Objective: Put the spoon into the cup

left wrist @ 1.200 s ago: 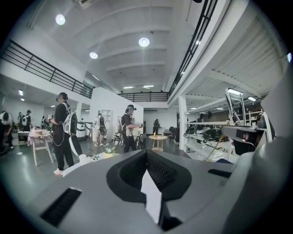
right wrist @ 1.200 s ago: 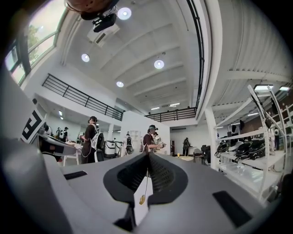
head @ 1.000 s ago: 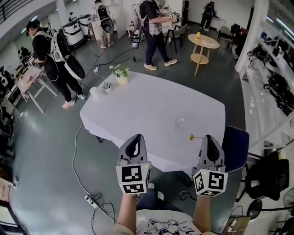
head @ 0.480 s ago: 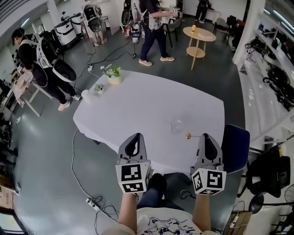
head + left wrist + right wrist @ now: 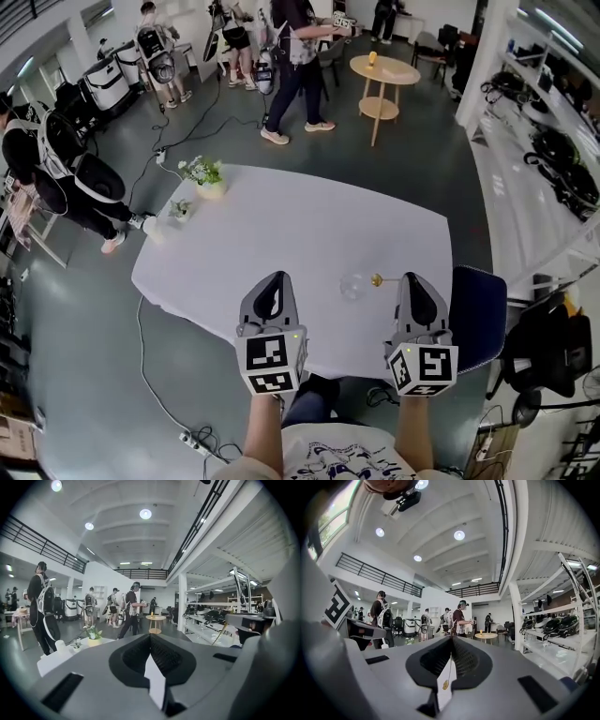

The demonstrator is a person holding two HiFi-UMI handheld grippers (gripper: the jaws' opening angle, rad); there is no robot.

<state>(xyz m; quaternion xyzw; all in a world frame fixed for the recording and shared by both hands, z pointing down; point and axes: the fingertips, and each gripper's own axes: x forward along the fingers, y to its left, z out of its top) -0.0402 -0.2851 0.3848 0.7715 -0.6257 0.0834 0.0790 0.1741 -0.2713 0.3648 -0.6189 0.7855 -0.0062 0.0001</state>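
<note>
Site, as I read it through the rig: an open-plan robotics lab.
- Bare grey floor [image 5: 84, 375] with trailing cable [image 5: 148, 356] and power strip [image 5: 192, 438].
- People in backpack rigs [image 5: 56, 159].
- Racks of equipment [image 5: 553, 159] along one wall.
- White-clothed table [image 5: 281, 225].
- Round side table [image 5: 379, 70].
- Mezzanine railing [image 5: 42, 538].
- Round ceiling lights [image 5: 145, 513].

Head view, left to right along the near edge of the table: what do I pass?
left gripper → cup → spoon → right gripper → chair
</note>
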